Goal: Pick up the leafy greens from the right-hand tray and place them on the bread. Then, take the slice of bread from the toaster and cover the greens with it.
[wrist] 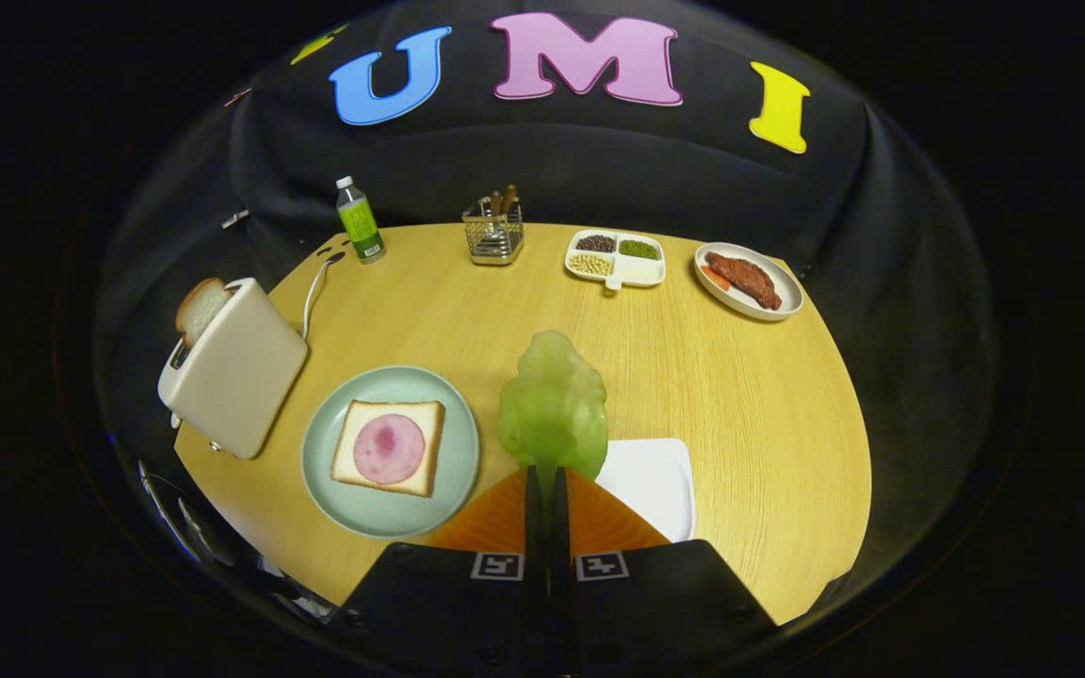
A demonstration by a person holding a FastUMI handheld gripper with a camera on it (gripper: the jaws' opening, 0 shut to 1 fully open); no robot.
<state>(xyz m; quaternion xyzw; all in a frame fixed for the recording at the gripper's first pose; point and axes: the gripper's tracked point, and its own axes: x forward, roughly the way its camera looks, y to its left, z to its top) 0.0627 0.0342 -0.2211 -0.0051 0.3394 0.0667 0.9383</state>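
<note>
bottle [359, 222] label: unreadable | fingers [532, 499] markers: square codes, no text

white tray [653, 478] partly hidden behind leafy greens [554, 405] and claw [547, 482]

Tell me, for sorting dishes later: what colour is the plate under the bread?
Pale green plate, clearest in the gripper view, left of the tool.

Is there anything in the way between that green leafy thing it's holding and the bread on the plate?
Nothing visible. The gripper is shut on the translucent green lettuce leaf, held above the wooden table. The ham-topped white bread slice on the pale green round plate lies just beside it, with only bare tabletop between.
</note>
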